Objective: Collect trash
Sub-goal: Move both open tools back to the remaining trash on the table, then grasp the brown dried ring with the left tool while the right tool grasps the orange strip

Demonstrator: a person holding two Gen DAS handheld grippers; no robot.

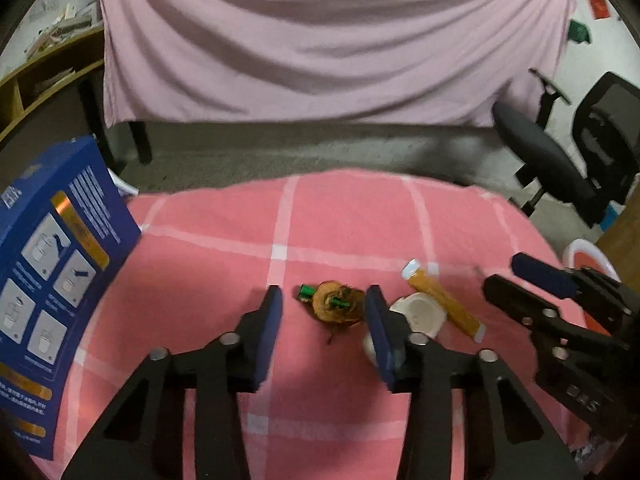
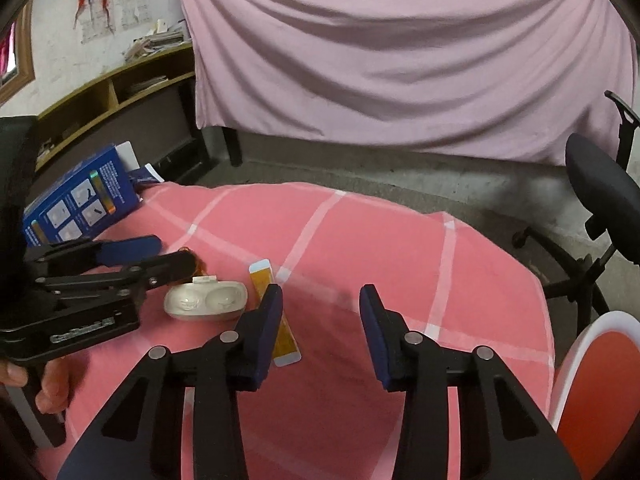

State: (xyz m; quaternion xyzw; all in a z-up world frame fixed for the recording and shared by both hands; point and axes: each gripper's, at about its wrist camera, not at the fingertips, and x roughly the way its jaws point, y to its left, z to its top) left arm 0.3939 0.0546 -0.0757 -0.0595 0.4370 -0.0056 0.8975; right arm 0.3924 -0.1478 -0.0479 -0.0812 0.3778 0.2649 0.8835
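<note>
On the pink checked tablecloth (image 1: 200, 240) lies a brown dried peel with a green wrapper scrap (image 1: 338, 306). It sits between the fingertips of my left gripper (image 1: 324, 294), whose pads stand clear of it on both sides. A white twin-cup plastic shell (image 1: 420, 314) (image 2: 206, 302) and an orange sachet (image 1: 444, 300) (image 2: 276, 320) lie just right of it. My right gripper (image 2: 320, 292) hovers over bare cloth, open, its left finger above the sachet's edge. Each gripper shows in the other's view, the right gripper (image 1: 505, 272) and the left gripper (image 2: 174, 251).
A tall blue box (image 1: 52, 280) (image 2: 80, 204) stands at the table's left edge. A red bin with a white rim (image 2: 592, 380) sits beyond the right edge. A black office chair (image 2: 600, 192) stands on the floor, with a pink sheet hanging behind. A hand (image 2: 52, 388) grips the left tool.
</note>
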